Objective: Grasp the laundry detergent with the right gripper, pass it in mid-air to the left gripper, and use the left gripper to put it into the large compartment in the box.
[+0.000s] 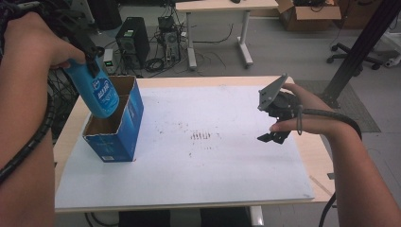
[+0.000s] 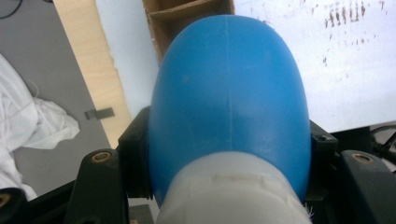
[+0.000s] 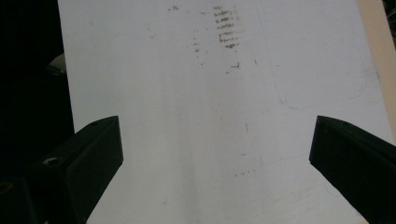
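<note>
Bottle over box, L hand doing the work.
White sheet-covered table [image 1: 198, 179] w/ open blue cardboard box [image 1: 116, 125] at approx 9 o'clock; compartments look empty. Blue plastic bottle [image 1: 97, 92] hangs tilted, long axis base-down toward box mouth, directly above it, cap end clamped tight in left gripper [image 2: 229, 186]. Right gripper [image 1: 274, 137] at 3 o'clock, well apart, jaws wide, holding nothing. Next, prob.: lower bottle straight in.

place: likely lab or office | cues: computer tower [image 1: 133, 40] – cables – desk [image 1: 222, 19] – office chair [image 1: 364, 56]
</note>
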`<move>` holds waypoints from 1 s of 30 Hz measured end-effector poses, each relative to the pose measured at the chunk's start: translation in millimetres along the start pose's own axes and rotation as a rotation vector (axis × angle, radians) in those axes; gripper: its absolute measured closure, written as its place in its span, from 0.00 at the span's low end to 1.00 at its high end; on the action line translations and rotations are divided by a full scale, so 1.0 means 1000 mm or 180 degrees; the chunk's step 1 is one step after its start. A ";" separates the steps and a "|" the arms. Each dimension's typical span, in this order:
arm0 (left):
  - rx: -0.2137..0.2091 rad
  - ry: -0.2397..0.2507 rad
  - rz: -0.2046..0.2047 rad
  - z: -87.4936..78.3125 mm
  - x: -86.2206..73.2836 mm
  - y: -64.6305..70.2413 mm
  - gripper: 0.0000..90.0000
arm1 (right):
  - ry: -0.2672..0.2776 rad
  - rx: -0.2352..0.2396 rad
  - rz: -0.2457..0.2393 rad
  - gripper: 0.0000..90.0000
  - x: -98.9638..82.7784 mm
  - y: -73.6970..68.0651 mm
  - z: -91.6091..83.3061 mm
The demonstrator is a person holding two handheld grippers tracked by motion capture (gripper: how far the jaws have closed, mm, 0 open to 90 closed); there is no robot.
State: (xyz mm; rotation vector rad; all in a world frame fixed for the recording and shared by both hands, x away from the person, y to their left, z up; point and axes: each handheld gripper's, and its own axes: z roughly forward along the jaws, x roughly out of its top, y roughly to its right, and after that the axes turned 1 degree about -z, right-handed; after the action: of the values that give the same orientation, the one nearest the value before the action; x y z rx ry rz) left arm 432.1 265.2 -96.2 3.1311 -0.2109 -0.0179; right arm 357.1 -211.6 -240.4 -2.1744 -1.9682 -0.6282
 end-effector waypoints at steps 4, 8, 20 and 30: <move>0.0005 0.0001 -0.0124 0.005 0.001 -0.005 0.42 | -0.0107 0.0038 -0.0015 0.03 0.003 0.001 0.001; 0.0021 -0.0012 -0.0221 0.009 0.001 -0.008 0.42 | -0.0135 0.0061 -0.0031 0.03 0.005 0.002 0.002; 0.0028 -0.0096 -0.0336 0.035 0.003 -0.017 0.42 | -0.0116 0.0069 -0.0053 0.03 0.008 0.000 0.004; -0.0009 -0.0150 -0.0322 0.055 0.005 -0.018 0.42 | -0.0129 0.0089 -0.0080 0.03 0.011 -0.003 0.008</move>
State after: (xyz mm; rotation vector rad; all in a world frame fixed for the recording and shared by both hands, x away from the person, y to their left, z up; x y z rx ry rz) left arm 439.1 282.7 -150.8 3.1372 -0.0526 -0.0920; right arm 356.5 -198.2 -243.3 -2.1660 -2.0149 -0.5609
